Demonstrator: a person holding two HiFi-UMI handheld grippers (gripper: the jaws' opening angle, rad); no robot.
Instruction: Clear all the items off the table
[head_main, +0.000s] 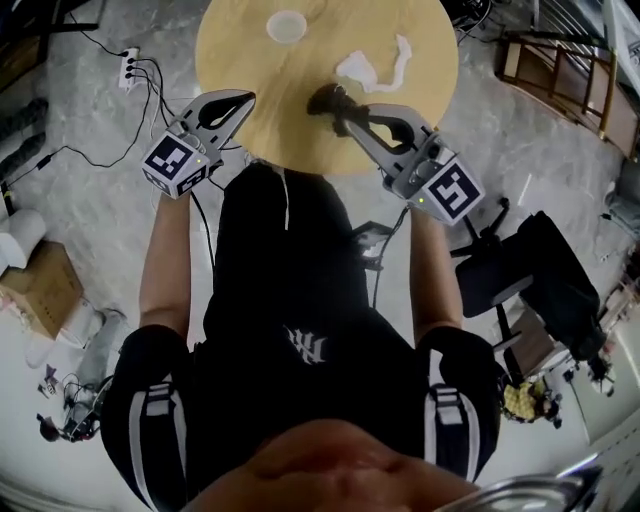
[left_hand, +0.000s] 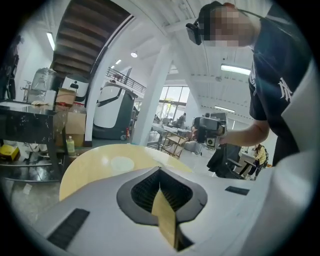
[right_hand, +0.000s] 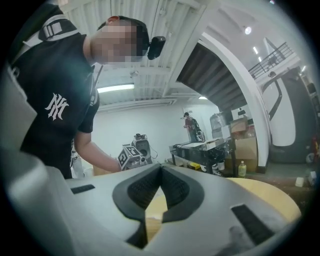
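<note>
Left hand-held gripper (head_main: 246, 98) — jaws together

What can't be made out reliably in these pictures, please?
- Head view: dark shape at the right gripper's tip, too small to tell item from pads.
- Head view: crumpled white thing, too small to tell tissue from cloth.
- Head view: table, far rim cut off by the top edge.
- Right gripper view: table items hidden behind the gripper's own body.

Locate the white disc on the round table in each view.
Head view: white disc at top centre, on the round yellow table.
Left gripper view: white disc left of centre, pale on the tabletop.
Right gripper view: not in it.
Shared landmark: that table, in all three views.
</note>
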